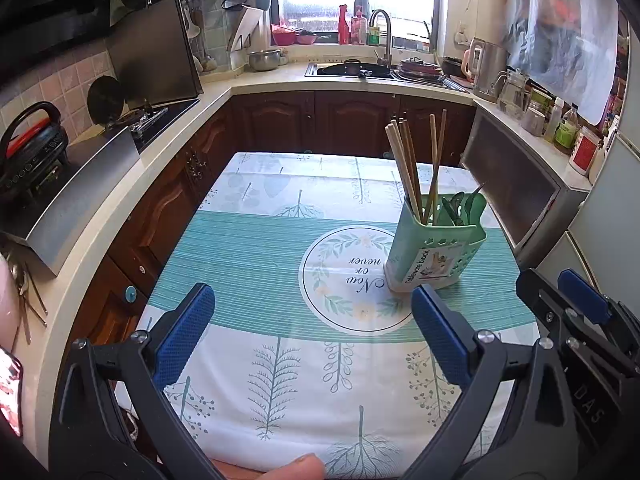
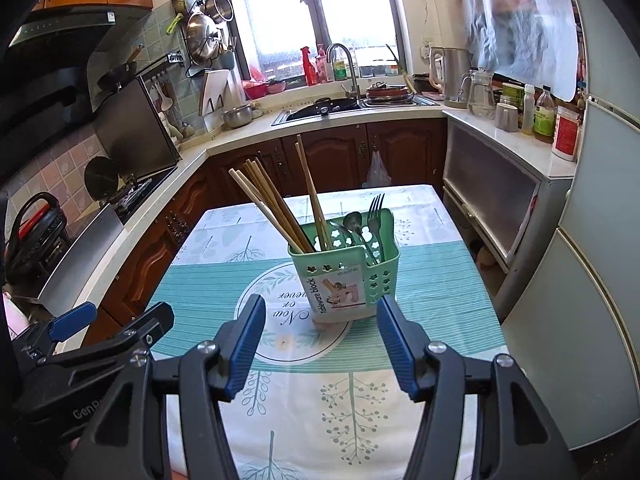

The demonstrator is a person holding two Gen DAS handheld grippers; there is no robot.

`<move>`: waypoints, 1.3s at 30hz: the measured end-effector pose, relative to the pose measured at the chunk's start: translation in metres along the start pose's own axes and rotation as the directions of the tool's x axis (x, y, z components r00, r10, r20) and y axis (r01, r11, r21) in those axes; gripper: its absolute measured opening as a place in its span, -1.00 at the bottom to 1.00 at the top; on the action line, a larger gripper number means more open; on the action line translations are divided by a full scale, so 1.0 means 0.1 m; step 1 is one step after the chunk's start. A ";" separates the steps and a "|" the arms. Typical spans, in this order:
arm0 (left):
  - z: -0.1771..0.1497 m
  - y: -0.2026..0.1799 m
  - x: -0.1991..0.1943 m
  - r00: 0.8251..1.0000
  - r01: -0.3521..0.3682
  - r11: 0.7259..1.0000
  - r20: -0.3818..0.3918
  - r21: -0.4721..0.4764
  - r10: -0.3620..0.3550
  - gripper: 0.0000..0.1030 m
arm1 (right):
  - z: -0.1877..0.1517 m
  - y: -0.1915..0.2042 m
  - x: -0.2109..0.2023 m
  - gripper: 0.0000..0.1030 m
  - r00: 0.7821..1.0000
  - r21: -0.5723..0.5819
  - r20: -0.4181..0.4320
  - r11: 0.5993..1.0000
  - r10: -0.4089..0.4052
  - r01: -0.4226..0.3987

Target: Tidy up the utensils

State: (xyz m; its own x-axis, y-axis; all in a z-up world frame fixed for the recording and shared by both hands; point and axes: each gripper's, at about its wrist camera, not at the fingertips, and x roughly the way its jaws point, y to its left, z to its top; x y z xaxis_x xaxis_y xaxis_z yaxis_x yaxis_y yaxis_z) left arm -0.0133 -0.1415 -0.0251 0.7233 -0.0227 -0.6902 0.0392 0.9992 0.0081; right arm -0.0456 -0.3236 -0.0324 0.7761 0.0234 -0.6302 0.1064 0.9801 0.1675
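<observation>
A green plastic utensil holder (image 2: 340,276) (image 1: 436,252) stands upright on the table (image 2: 420,292). Several wooden chopsticks (image 2: 276,208) (image 1: 412,168) lean in its left compartment. A metal fork (image 2: 374,216) and spoons (image 2: 354,222) stand in its right compartment. My right gripper (image 2: 322,312) hovers just in front of the holder, jaws open with nothing between them. My left gripper (image 1: 314,308) is open and empty over the teal band of the tablecloth (image 1: 248,248), to the left of the holder. The right gripper's fingers (image 1: 580,300) show at the right edge of the left wrist view.
Kitchen counters (image 1: 132,184) with dark wooden cabinets run along the left and far sides. A sink (image 2: 332,110) with pans is under the window. A steel cabinet (image 2: 492,196) and a fridge (image 2: 600,280) stand to the right of the table.
</observation>
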 end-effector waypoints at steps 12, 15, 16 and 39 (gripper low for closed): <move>-0.02 0.00 -0.07 1.000 -0.011 1.000 0.000 -0.008 0.011 0.90 | 0.00 0.02 -0.04 0.13 1.000 0.000 0.013 1.000 0.000 0.000; -0.01 0.01 -0.07 1.000 -0.009 1.000 -0.001 -0.008 0.009 0.90 | 0.00 0.03 -0.05 0.13 1.000 -0.001 0.014 1.000 0.000 0.000; -0.01 0.02 -0.07 1.000 -0.009 1.000 -0.001 -0.008 0.009 0.90 | 0.00 0.02 -0.05 0.13 1.000 -0.001 0.013 1.000 0.000 0.000; -0.04 0.04 -0.11 1.000 -0.017 1.000 -0.008 -0.003 0.017 0.90 | -0.01 0.01 -0.04 0.13 1.000 0.002 0.012 1.000 0.001 -0.001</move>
State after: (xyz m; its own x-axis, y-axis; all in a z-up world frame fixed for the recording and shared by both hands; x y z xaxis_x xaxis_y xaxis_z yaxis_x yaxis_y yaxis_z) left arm -0.0237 -0.1368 -0.0206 0.7182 -0.0053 -0.6958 0.0248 0.9995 0.0179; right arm -0.0495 -0.3224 -0.0301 0.7835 0.0224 -0.6210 0.1064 0.9798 0.1696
